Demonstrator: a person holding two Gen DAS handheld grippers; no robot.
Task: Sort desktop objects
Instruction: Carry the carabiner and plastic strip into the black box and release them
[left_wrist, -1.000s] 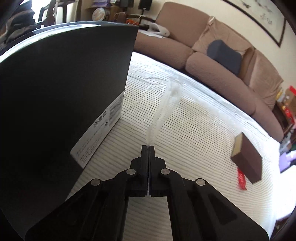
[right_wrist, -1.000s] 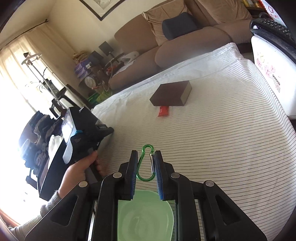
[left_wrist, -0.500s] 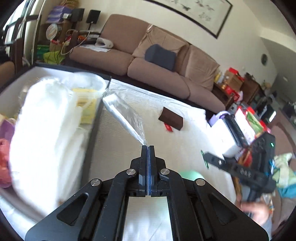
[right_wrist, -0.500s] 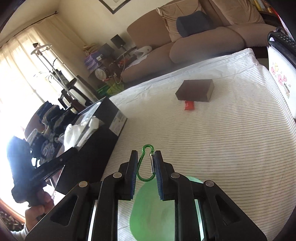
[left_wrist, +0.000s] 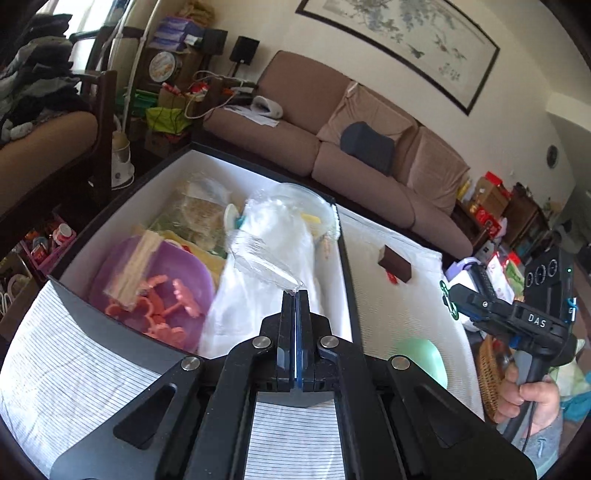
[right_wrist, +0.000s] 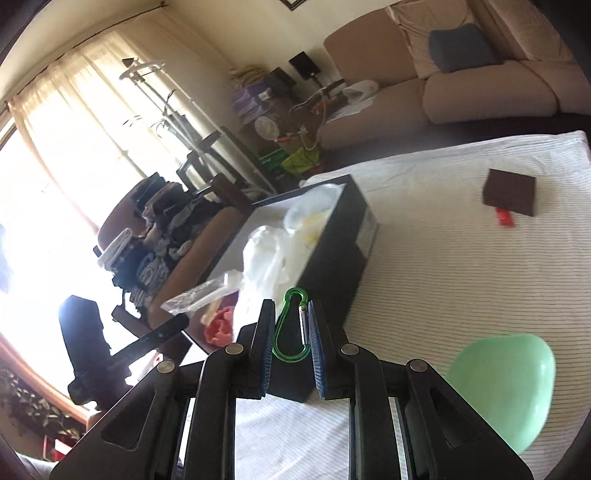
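The left gripper (left_wrist: 295, 295) is closed on the corner of a clear plastic bag (left_wrist: 266, 254), which hangs out from its tips over the open black box (left_wrist: 110, 328). The right gripper (right_wrist: 291, 325) is clamped on a green carabiner (right_wrist: 290, 328), held upright between the blue pads with its spring gate toward the right pad. In the left wrist view the right gripper (left_wrist: 452, 301) shows at the right edge with the carabiner (left_wrist: 447, 297) at its tips and a person's hand (left_wrist: 528, 398) around the handle below.

The box sits at the left edge of the table, which is covered by a white cloth with thin dark stripes (right_wrist: 461, 266). Inside the box lie a purple bowl (left_wrist: 122, 280) with pink plastic pieces (left_wrist: 166, 306), a bundle of pale wooden sticks (left_wrist: 136, 266) leaning across the bowl, white crumpled plastic (left_wrist: 266, 317), a clear lid or cup (left_wrist: 314, 206) at the far corner, and packets in green and yellow (left_wrist: 195, 218).

On the cloth, a light green bowl (right_wrist: 506, 387) sits upside down near the front edge, to the right of the box. Toward the far right corner lies a dark brown block (right_wrist: 509, 192), with a small red packet (right_wrist: 505, 217) touching or just beside its near side. A brown sofa (left_wrist: 332, 147) with a blue cushion (left_wrist: 367, 146) stands beyond the table.
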